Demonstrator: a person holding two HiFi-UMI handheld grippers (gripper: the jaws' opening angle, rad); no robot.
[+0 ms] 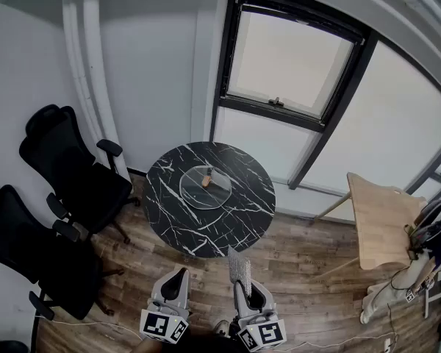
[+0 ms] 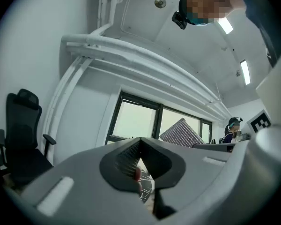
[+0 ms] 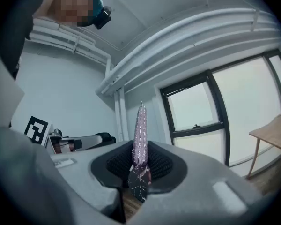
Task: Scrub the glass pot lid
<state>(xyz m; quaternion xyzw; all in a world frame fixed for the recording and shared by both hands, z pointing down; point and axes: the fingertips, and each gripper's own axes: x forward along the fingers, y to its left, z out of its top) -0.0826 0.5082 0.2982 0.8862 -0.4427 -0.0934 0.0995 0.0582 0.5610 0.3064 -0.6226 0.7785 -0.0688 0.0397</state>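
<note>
Right gripper point(image 1: 245, 285) clamped on scrub pad point(image 3: 140, 135); left gripper point(image 1: 178, 274) closed, empty; glass lid point(image 1: 198, 191) on table point(image 1: 173, 212).

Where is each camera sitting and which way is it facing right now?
Head view: on the person's head, facing steeply down at the round black marble table with the clear glass pot lid; left tool and right tool show at the bottom.
Left gripper view: rides the left tool, tilted up at the dark-framed window; its shut jaws show.
Right gripper view: rides the right tool, tilted up likewise; its jaws clamp a silvery mesh scrub pad.
Shared: all three views show that pad.
</note>
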